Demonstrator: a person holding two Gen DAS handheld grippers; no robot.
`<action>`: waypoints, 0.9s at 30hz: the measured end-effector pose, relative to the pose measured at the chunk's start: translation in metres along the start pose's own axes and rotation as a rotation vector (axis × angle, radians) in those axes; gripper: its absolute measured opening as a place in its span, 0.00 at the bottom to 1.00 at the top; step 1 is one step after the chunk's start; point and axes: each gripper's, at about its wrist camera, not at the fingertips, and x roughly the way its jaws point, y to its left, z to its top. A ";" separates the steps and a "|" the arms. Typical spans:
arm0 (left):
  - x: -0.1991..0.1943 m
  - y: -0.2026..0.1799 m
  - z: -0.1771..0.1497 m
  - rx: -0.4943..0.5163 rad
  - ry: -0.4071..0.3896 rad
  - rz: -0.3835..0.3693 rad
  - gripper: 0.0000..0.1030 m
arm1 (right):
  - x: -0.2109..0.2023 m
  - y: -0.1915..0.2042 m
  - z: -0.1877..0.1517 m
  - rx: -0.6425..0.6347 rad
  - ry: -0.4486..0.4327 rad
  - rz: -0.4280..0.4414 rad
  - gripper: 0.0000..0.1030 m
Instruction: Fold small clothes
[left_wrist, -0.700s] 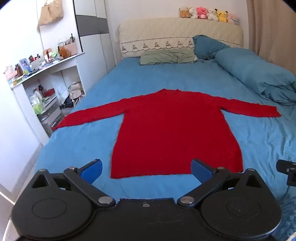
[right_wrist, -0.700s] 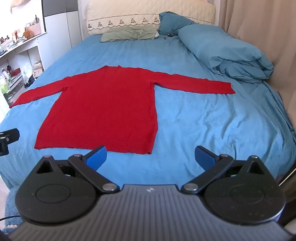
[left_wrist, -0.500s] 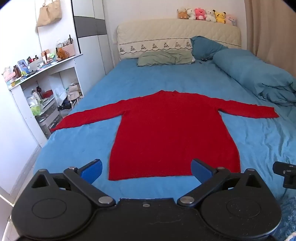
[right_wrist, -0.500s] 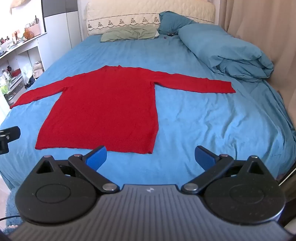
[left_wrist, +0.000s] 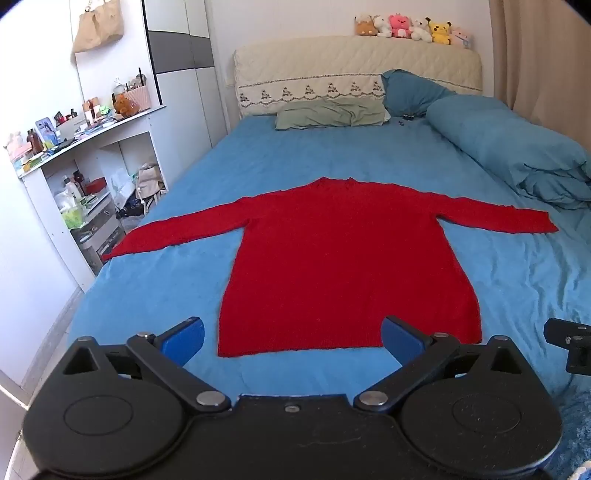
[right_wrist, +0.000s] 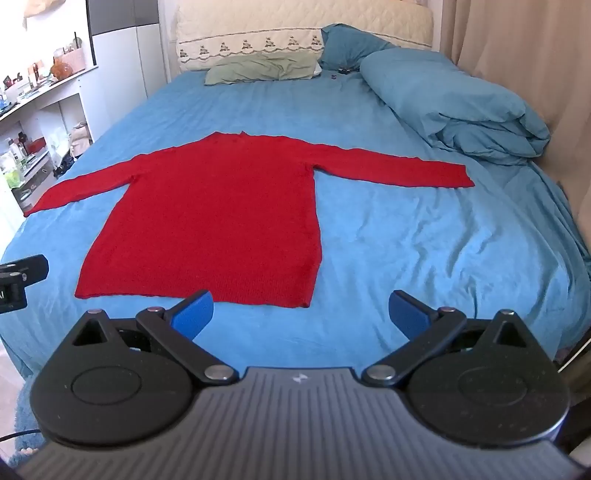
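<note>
A red long-sleeved sweater (left_wrist: 343, 258) lies flat on the blue bed (left_wrist: 166, 288), sleeves spread out to both sides, hem towards me. It also shows in the right wrist view (right_wrist: 218, 218). My left gripper (left_wrist: 291, 338) is open and empty, hovering just short of the hem. My right gripper (right_wrist: 301, 310) is open and empty, above the bed near the hem's right corner. The other gripper's edge shows at the side of each view.
A rolled blue duvet (left_wrist: 517, 158) lies along the bed's right side. A green pillow (left_wrist: 328, 114) and a blue pillow sit at the headboard, with plush toys (left_wrist: 410, 27) on top. A white shelf unit (left_wrist: 74, 177) with clutter stands left of the bed. A curtain hangs at the right.
Both grippers have moved slightly forward towards the sweater's hem. Their jaws stay open. The sweater has not moved.
</note>
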 end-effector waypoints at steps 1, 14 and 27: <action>0.000 -0.001 0.000 0.004 -0.001 0.003 1.00 | -0.002 0.002 0.001 -0.001 -0.001 0.002 1.00; -0.001 0.000 0.003 -0.003 0.001 0.001 1.00 | -0.001 0.004 -0.002 -0.006 -0.009 0.009 1.00; -0.004 0.000 0.004 0.000 -0.002 0.000 1.00 | -0.002 0.005 -0.001 -0.007 -0.006 0.015 1.00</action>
